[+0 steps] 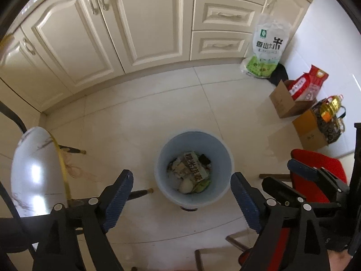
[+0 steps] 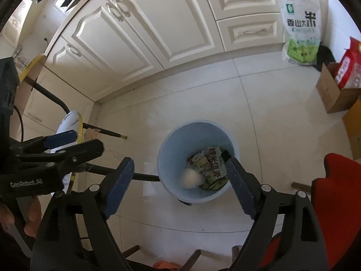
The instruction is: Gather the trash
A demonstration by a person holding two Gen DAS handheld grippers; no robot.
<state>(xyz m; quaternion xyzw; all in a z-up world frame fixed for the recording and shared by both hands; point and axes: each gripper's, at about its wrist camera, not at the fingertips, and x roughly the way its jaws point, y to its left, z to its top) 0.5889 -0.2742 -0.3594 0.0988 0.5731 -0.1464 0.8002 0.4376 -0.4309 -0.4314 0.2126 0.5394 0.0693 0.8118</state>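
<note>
A light blue trash bin stands on the tiled floor below both grippers; it also shows in the right wrist view. Inside lie a green snack wrapper, a white crumpled ball and other scraps; the wrapper and ball show in the right wrist view too. My left gripper is open and empty, held above the bin. My right gripper is open and empty above the bin. Each gripper shows in the other's view, the right one and the left one.
Cream cabinets line the far wall. A rice bag, cardboard boxes and an oil bottle stand at the right. A round marble table is at the left, a red chair at the right.
</note>
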